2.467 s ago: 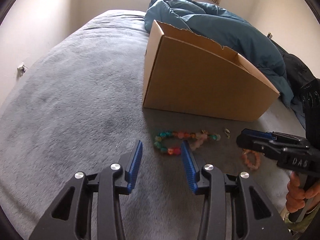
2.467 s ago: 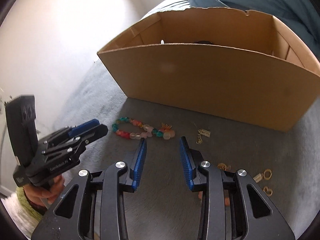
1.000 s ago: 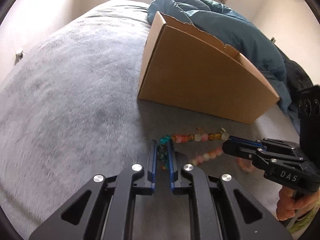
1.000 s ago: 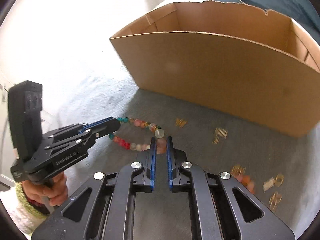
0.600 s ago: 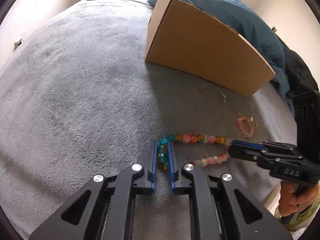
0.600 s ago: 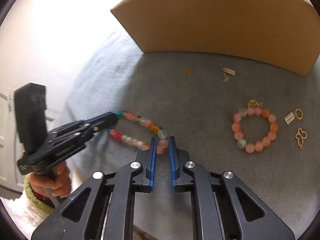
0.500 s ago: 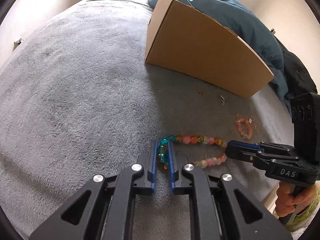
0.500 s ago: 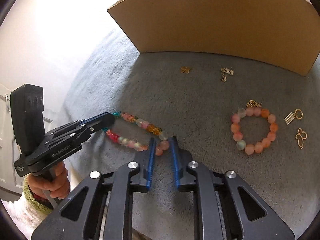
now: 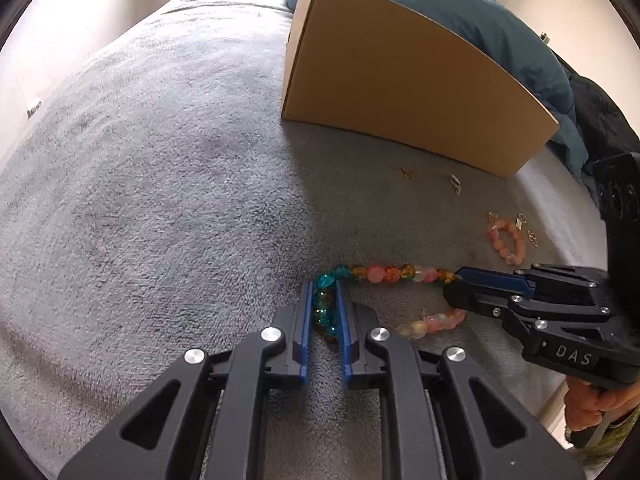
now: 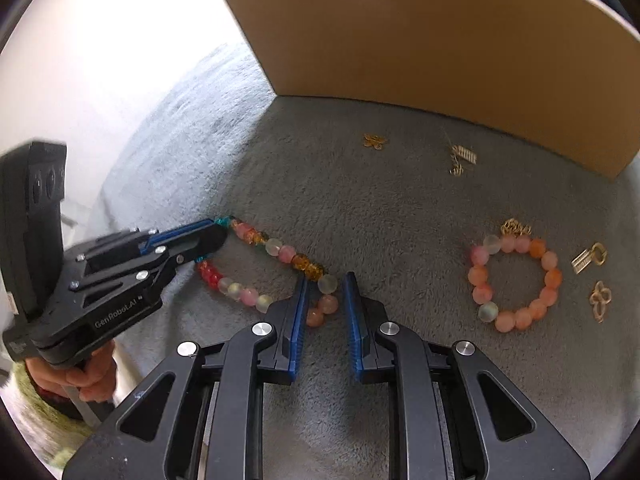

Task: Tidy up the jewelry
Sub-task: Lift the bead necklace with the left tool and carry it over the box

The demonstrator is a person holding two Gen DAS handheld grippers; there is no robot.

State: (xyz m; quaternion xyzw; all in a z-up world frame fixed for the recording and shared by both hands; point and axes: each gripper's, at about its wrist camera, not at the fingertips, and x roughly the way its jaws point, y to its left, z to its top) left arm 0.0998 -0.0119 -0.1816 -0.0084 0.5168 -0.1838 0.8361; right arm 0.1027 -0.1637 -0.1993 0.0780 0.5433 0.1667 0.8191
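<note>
A multicoloured bead strand (image 9: 384, 273) (image 10: 280, 250) lies as a long loop on the grey blanket (image 9: 160, 200). My left gripper (image 9: 323, 292) (image 10: 218, 240) is shut on the strand's teal end. My right gripper (image 10: 325, 280) (image 9: 454, 294) stands slightly open at the other end. Pink beads lie loose between its blue pads (image 10: 298, 308), with a gap on either side. A pink and orange bead bracelet (image 10: 480, 276) (image 9: 505, 236) rests in a ring to the right of the right gripper.
A brown cardboard box (image 9: 400, 80) (image 10: 440, 40) stands behind the jewelry. Small gold charms lie before the box (image 10: 375, 141) (image 10: 464, 156) and right of the bracelet (image 10: 590, 258) (image 10: 599, 300). A blue duvet (image 9: 460, 4) is heaped behind the box. The bed's edge is close on the left in the right wrist view.
Both grippers closed on the strand's ends and drew it away from the box. The right jaws then parted and let go of the pink beads. The left stays clamped.
</note>
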